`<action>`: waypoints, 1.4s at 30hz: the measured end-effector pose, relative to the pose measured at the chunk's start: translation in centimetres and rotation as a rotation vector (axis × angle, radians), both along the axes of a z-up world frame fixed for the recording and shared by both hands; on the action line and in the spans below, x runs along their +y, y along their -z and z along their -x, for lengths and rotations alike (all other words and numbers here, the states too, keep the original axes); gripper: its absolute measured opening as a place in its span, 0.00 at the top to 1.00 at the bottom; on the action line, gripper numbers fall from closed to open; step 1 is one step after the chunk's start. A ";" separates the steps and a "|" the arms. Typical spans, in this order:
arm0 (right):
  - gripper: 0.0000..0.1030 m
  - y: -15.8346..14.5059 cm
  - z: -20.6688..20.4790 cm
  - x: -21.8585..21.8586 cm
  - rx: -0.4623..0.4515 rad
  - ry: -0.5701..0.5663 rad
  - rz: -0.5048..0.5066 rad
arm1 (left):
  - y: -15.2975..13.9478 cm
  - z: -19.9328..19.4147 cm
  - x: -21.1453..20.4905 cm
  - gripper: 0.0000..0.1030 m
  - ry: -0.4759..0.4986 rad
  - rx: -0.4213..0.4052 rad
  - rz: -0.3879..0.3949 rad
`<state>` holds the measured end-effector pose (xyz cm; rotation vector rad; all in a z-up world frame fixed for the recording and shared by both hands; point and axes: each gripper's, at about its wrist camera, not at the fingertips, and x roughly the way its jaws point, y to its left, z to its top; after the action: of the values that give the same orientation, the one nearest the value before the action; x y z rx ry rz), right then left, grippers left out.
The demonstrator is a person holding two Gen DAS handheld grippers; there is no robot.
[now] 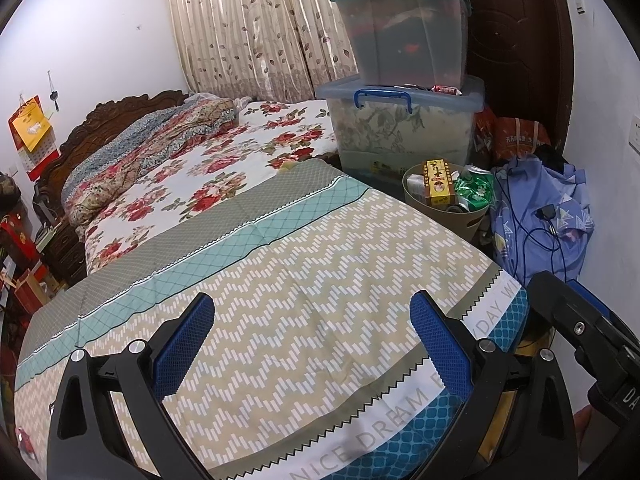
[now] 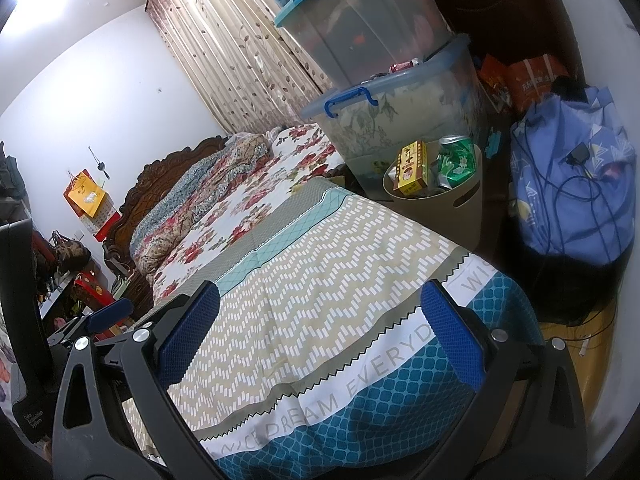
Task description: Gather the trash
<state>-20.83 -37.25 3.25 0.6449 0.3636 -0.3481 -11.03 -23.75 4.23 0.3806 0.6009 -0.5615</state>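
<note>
Left claw (image 1: 312, 344) wide open, nothing between its blue pads, hovering over the zigzag-patterned bedspread (image 1: 280, 280) near the foot of the bed. Right claw (image 2: 320, 332) same: spread wide, holding nothing, above the same bedspread close to its "NICE DREAM EVERYDAY" border. Beyond the bed corner, beige trash bin (image 1: 444, 200) sits on the floor, just beside the bed. Bin is full: yellow carton (image 1: 438, 184) upright inside, green crumpled packet (image 1: 474, 188) next to it on its right. Clear storage tubs (image 1: 404, 128) stacked behind the bin, blue fabric bundle (image 1: 540, 216) with a black cable over it to the bin's right. Floral quilt (image 1: 192, 168) and carved headboard further back, curtains (image 1: 256, 32) at far wall
</note>
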 end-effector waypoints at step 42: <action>0.03 0.0 -0.1 0.3 0.004 -0.001 -0.001 | -0.5 0.3 0.4 0.08 0.031 0.015 0.003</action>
<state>-20.73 -36.91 3.28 0.6455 0.3681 -0.3477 -11.33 -23.36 4.77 0.3832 0.6096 -0.5950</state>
